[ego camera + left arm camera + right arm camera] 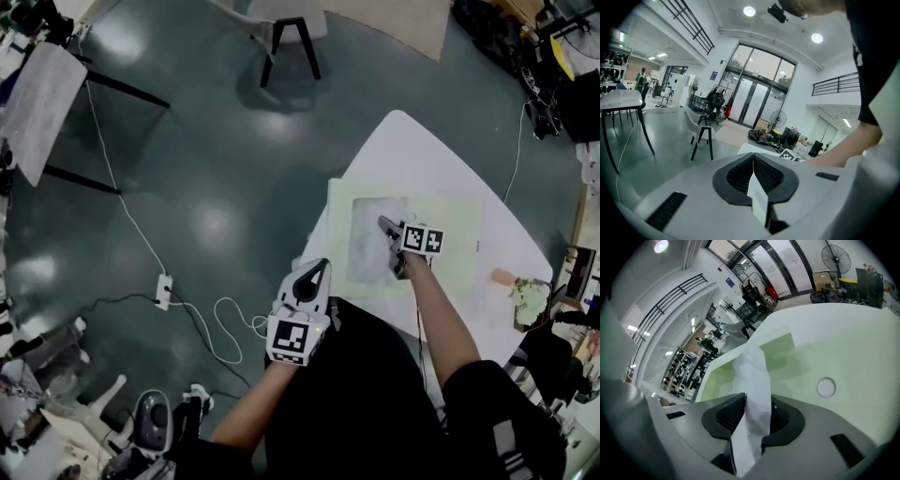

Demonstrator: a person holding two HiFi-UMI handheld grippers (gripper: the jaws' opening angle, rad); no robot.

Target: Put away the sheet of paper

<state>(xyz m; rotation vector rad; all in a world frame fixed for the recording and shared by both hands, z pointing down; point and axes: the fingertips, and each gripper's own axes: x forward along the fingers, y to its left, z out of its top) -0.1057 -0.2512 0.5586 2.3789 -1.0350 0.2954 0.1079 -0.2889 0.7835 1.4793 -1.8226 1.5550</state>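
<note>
The sheet of paper (pixel 372 239) is not put away yet. It lies on the green mat (pixel 455 220) on the white bench (pixel 412 150), on the mat's left half in the head view. The right tongs (pixel 757 400) are down at the paper and point steeply at the bench. Their two sides stand apart, and a crumpled bit of the white paper sticks up in the gap between them. The paper does not look squeezed there, so I think these tongs are not gripping it right now. The left tongs (pixel 753 160) are off the bench, out over the dark floor (pixel 187 169) by the person's lap, well apart from the paper. Their two sides are pressed together. A thin white strip shows low down between them, and I cannot tell what it is. So the job looks like it is at an early part. The paper is bunched up a little, but it sits on the mat and no tongs hold it. What is left, I think, is to get a good grip on it, lift it off the mat and carry it to its place. I cannot see in these pictures where that place is.
</note>
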